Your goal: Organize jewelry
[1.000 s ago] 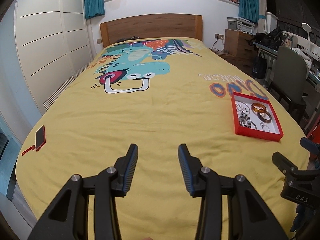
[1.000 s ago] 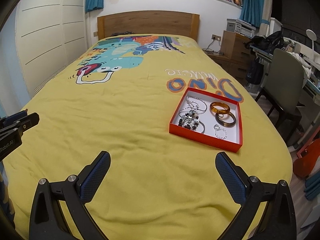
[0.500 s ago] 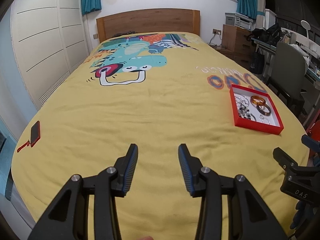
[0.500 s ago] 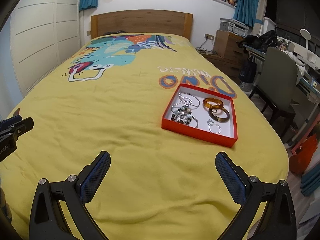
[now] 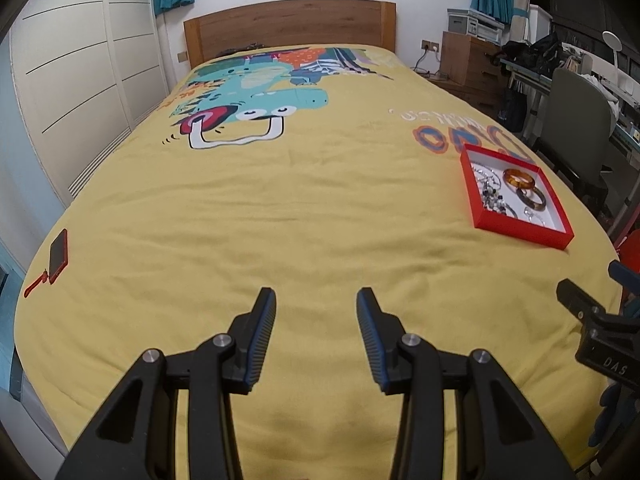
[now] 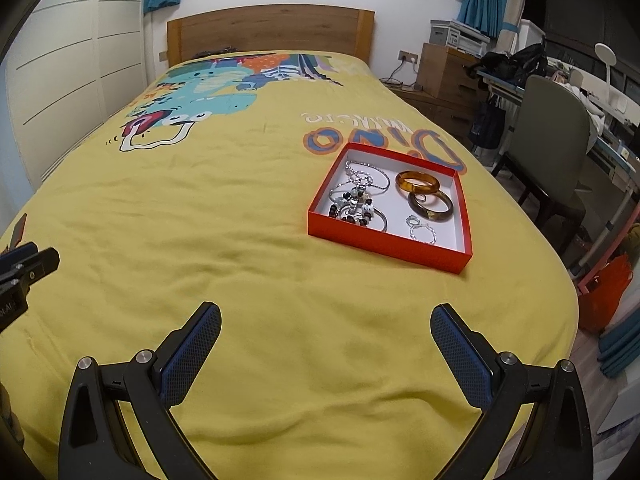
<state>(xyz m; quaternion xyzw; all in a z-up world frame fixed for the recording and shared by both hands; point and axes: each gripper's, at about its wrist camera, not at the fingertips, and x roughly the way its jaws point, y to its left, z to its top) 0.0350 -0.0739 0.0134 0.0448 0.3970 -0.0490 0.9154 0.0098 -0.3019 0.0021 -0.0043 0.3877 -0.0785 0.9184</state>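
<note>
The yellow printed bedspread [image 6: 248,240] carries large blue-and-orange letters reading "DINO" [image 6: 384,142], seen upside down from the foot of the bed, with a smaller line of pale lettering [image 6: 352,120] beyond it (too distorted to read). In the left wrist view the same word [image 5: 464,138] is partly cut off by the red shallow cardboard box [image 5: 520,236]. The black plastic body of the right gripper [image 5: 604,340] bears the white letters "DAS" [image 5: 614,365].
</note>
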